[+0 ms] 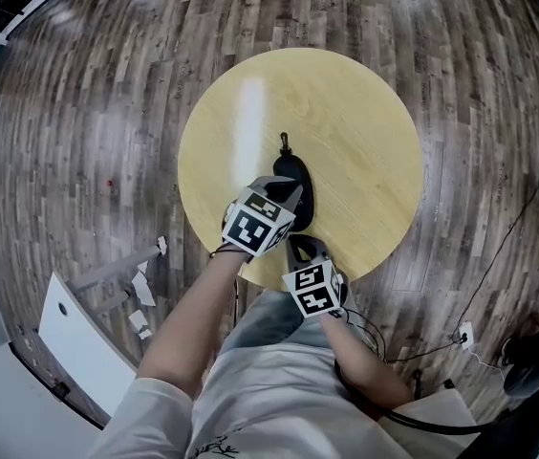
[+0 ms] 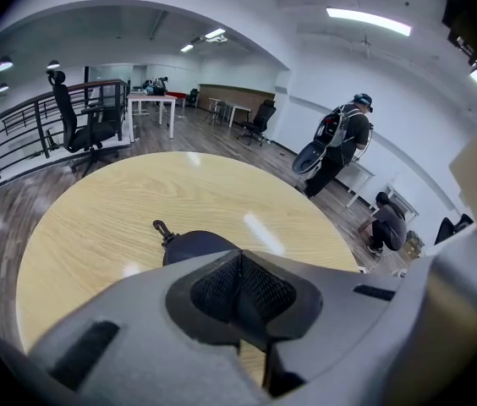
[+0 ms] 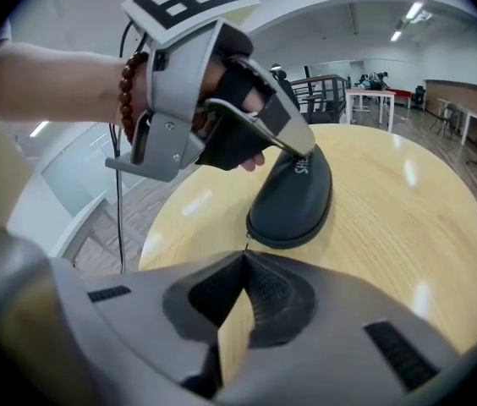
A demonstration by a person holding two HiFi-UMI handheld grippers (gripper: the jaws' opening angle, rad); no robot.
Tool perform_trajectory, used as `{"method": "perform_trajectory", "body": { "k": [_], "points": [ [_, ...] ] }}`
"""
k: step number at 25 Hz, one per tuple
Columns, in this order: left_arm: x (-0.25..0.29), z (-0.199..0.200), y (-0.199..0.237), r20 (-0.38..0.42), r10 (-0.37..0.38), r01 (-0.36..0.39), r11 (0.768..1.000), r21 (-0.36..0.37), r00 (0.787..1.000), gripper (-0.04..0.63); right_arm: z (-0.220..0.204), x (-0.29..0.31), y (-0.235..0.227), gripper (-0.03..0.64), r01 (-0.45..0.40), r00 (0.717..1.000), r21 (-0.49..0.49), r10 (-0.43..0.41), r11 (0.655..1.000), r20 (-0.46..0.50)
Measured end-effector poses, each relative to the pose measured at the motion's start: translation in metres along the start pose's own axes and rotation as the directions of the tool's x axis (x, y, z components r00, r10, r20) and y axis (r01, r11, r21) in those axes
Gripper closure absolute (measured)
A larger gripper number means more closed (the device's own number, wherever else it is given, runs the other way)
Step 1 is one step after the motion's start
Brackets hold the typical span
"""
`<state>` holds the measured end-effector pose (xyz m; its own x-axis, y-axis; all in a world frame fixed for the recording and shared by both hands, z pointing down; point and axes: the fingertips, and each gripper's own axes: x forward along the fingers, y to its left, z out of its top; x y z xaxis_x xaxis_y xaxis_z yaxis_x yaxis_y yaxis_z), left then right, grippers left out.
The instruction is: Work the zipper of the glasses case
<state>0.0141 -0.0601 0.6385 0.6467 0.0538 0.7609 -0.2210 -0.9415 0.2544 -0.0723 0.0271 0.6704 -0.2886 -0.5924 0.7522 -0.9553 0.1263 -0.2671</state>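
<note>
The glasses case (image 3: 293,197) is lying on the round table (image 3: 391,227), just beyond the right gripper (image 3: 244,259), whose jaws are pinching the small zipper pull (image 3: 246,244) at its near end. The left gripper (image 2: 240,260), jaws clenched together, is leaning down onto the case's top, its hand (image 3: 222,83) angling in from above.

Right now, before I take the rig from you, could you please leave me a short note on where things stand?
The left gripper has its jaws together, with the tips resting on top of the glasses case, apparently steadying it.
The right gripper is shut on what looks like the zipper pull at the case's near end.
The case lies flat on the round table, toward the person's side, with its clip at the far end.
Done: case held down, pull gripped. The case looks closed.
Left: draw the pull along the zipper. How far it has run cannot be told.
</note>
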Motion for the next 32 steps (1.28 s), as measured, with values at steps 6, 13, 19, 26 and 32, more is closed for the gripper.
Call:
{"method": "perform_trajectory", "body": {
  "k": [6, 13, 19, 26, 32],
  "points": [
    [-0.001, 0.0, -0.004, -0.027, -0.015, 0.016, 0.999, 0.044, 1.0, 0.581, -0.012, -0.026, -0.045, 0.618, 0.053, 0.998, -0.048, -0.053, 0.997, -0.013],
    [0.01, 0.009, -0.007, -0.015, 0.019, -0.018, 0.998, 0.057, 1.0, 0.581, -0.006, -0.04, -0.116, 0.618, 0.138, 0.989, -0.205, -0.145, 0.969, -0.021],
    [0.019, 0.018, -0.003, -0.008, 0.029, -0.029, 0.998, 0.048, 1.0, 0.581, -0.011, -0.027, -0.084, 0.618, 0.05, 0.997, -0.32, -0.066, 0.946, -0.041],
    [0.016, 0.018, -0.002, -0.019, 0.019, -0.019, 0.999, 0.029, 1.0, 0.581, -0.002, -0.047, -0.097, 0.617, 0.224, 0.97, -0.021, -0.221, 0.974, 0.1],
    [0.017, 0.018, -0.003, -0.012, 0.025, -0.025, 0.999, 0.033, 1.0, 0.581, -0.003, -0.032, -0.116, 0.538, 0.163, 0.983, -0.218, -0.177, 0.962, -0.044]
  ]
}}
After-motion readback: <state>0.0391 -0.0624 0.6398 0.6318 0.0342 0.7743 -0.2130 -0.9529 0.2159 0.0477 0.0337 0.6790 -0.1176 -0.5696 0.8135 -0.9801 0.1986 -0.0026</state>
